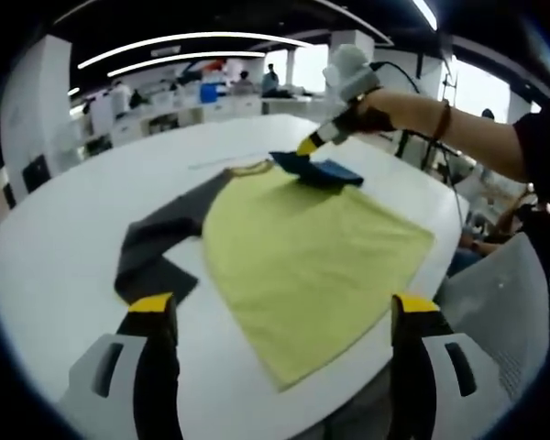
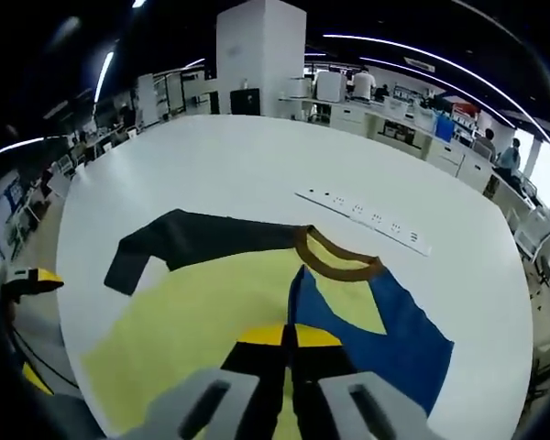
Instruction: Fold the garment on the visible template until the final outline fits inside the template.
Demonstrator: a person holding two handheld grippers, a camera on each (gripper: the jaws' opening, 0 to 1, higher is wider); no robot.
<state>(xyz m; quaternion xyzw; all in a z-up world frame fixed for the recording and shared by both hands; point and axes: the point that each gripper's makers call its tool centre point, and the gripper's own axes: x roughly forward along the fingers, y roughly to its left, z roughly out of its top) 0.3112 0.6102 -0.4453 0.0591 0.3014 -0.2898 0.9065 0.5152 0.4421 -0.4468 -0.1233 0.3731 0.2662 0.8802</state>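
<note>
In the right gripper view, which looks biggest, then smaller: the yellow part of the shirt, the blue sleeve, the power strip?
1. Yellow part
2. Blue sleeve
3. Power strip, though it lies farther from the camera, so it may only look smallest.

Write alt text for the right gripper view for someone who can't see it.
The right tool, shut on the blue sleeve, has it folded over a yellow shirt lying on a white table. The shirt has a brown collar and a dark sleeve stretched out flat, with a white power strip beyond it.
</note>
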